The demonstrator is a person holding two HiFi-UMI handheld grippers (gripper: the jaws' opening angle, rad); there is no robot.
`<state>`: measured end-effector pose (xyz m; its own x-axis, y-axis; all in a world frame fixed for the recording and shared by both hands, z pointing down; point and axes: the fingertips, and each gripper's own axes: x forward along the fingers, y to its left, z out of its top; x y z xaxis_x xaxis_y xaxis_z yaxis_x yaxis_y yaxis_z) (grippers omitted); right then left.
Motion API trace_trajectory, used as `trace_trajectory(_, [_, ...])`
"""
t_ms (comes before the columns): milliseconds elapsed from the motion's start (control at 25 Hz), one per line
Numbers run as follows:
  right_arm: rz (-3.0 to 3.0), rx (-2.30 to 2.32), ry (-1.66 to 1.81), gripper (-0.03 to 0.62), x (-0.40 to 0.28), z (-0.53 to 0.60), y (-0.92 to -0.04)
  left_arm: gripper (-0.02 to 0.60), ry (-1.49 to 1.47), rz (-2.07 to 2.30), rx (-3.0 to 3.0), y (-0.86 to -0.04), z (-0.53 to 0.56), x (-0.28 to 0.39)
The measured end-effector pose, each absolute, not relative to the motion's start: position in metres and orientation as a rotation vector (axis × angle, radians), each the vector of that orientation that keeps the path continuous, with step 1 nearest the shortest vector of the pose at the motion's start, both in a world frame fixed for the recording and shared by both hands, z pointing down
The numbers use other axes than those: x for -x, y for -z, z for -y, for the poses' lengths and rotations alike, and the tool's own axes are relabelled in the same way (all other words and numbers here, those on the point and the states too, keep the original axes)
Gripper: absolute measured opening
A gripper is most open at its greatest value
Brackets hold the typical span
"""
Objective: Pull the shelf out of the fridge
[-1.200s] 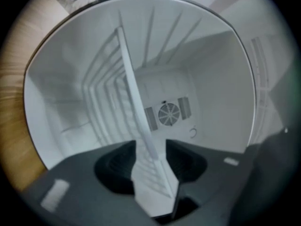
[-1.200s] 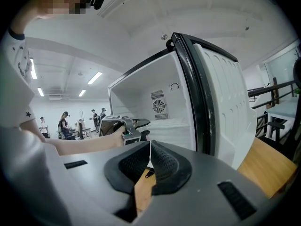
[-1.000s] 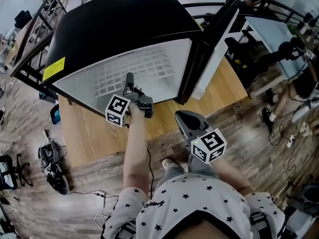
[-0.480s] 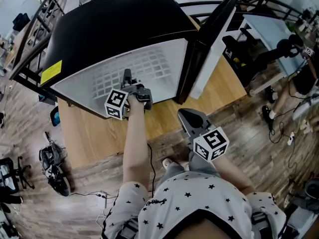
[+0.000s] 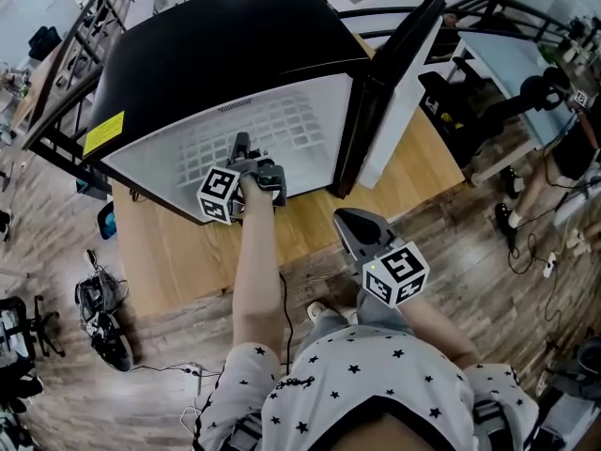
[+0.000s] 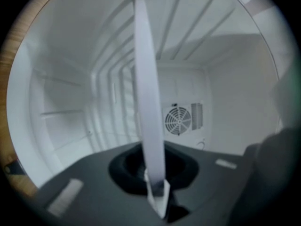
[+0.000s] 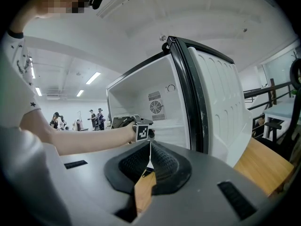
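The fridge [image 5: 235,54] is black on top, white inside, and stands open. In its opening lies the white wire shelf [image 5: 272,130]. My left gripper [image 5: 241,147] reaches in at the shelf's front edge. In the left gripper view the shelf [image 6: 148,102] runs edge-on as a white band into the narrow gap of my left gripper [image 6: 155,185]. Its jaws are closing and their pads pinch that edge. My right gripper [image 5: 352,224] hangs back over the floor, shut and empty. Seen in its own view, my right gripper [image 7: 150,145] has its tips touching.
The fridge door [image 5: 394,73] is swung open to the right, between my right gripper and the cabinet. The fridge stands on a wooden platform [image 5: 178,252]. A round fan grille [image 6: 178,120] sits on the rear wall inside. Several people stand far off [image 7: 96,117].
My left gripper has shifted slightly to the left and further into the fridge opening. The right gripper has barely moved.
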<state>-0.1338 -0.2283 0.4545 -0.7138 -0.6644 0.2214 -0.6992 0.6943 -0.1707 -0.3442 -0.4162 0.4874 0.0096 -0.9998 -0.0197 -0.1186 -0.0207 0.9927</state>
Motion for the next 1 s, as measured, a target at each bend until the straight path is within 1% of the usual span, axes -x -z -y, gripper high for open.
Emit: trace_trajectory(1000, [2.798, -1.143, -0.353, 0.021, 0.132, 0.196, -0.444, 0.032, 1.135, 1.274, -1.285, -0.488, 0.376, 0.334])
